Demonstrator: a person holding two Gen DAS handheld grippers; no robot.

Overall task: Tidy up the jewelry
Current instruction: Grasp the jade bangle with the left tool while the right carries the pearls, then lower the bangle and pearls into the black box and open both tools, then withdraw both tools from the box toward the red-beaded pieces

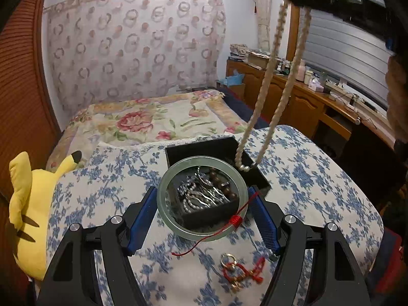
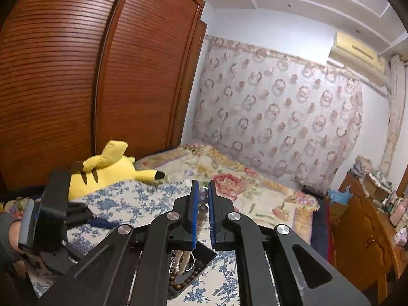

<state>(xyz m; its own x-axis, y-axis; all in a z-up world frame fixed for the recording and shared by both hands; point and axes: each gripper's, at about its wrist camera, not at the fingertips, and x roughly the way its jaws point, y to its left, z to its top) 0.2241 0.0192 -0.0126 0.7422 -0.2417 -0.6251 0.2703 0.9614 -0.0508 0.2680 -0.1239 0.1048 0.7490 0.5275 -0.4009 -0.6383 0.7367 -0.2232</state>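
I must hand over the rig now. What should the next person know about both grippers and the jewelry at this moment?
Left gripper: shut on the pale green bangle, held above the black jewelry box.
Right gripper: shut on the pearl necklace, raised high; its lower end hangs down into the box.
Done: brown beads and silver pieces lie in the box.
Left: lower the necklace in, place the bangle, then collect the red-cord charm lying on the blue floral cloth.

Yellow plush toy [image 1: 28, 204] beside blue-flowered quilt [image 1: 306, 178], wooden wardrobe [image 2: 76, 76] behind.
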